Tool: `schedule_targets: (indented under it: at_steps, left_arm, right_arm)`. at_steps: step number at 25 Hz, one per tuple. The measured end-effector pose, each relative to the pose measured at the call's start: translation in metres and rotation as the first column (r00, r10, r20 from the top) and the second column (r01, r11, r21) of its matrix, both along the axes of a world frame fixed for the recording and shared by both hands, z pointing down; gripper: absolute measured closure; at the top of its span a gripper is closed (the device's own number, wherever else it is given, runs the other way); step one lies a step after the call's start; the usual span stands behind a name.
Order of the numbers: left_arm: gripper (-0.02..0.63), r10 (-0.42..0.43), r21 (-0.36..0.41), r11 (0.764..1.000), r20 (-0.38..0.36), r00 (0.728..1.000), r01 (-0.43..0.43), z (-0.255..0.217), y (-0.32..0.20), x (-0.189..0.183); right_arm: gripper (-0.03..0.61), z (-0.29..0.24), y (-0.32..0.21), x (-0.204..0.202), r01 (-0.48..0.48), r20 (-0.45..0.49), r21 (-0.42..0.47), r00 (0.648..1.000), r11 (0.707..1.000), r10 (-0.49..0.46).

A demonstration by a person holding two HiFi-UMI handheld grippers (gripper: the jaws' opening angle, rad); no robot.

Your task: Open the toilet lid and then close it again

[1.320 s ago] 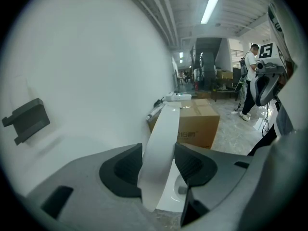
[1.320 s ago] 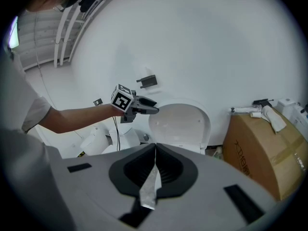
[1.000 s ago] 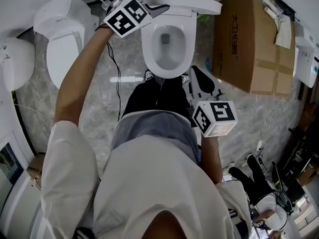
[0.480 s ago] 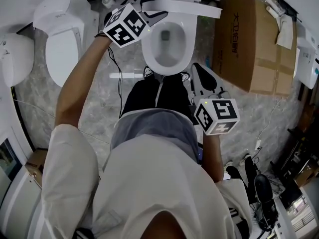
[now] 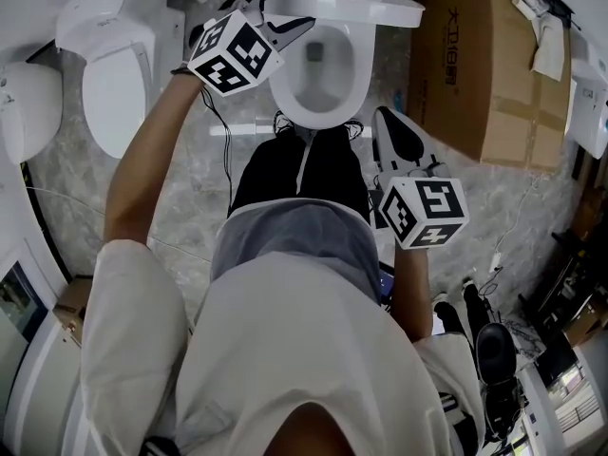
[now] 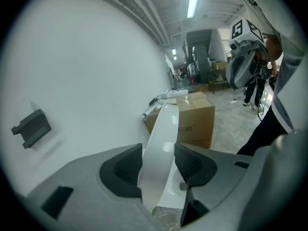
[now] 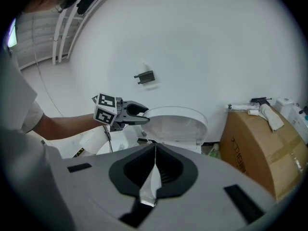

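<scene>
Toilet lid [image 5: 366, 8] | edge clamped in left gripper [image 5: 289, 9] jaws | half-raised over bowl [image 5: 328, 82]

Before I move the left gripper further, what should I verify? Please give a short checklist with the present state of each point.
1. Left gripper grips the toilet lid, one pad on each side of its edge: ok.
2. The lid is partly raised and the visible part of the seat has nothing lying on it: ok.
3. Right gripper is shut and held back from the toilet: ok.
4. Cardboard box stands beside the toilet, apart from the lid: ok.
5. The hinge turns freely: cannot tell.
</scene>
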State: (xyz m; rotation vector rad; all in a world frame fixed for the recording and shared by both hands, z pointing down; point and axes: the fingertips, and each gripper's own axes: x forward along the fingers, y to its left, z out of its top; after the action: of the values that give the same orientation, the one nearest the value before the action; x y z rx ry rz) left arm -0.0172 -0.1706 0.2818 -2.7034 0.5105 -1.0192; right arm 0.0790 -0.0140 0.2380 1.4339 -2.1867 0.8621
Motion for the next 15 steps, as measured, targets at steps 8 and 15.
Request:
schedule_targets:
  at_steps: [8, 15]
  left_arm:
    - [0.405, 0.012, 0.030, 0.999, 0.016, 1.000, -0.012, 0.011, 0.023, 0.000]
    - [0.405, 0.003, 0.072, 0.997, 0.023, 1.000, -0.004, 0.017, 0.038, 0.002]
  right_arm:
    - [0.568, 0.008, 0.003, 0.008, 0.011, -0.031, 0.000, 0.999, 1.000, -0.011]
    - [0.568, 0.017, 0.011, 0.012, 0.058, -0.053, -0.018, 0.997, 0.998, -0.059]
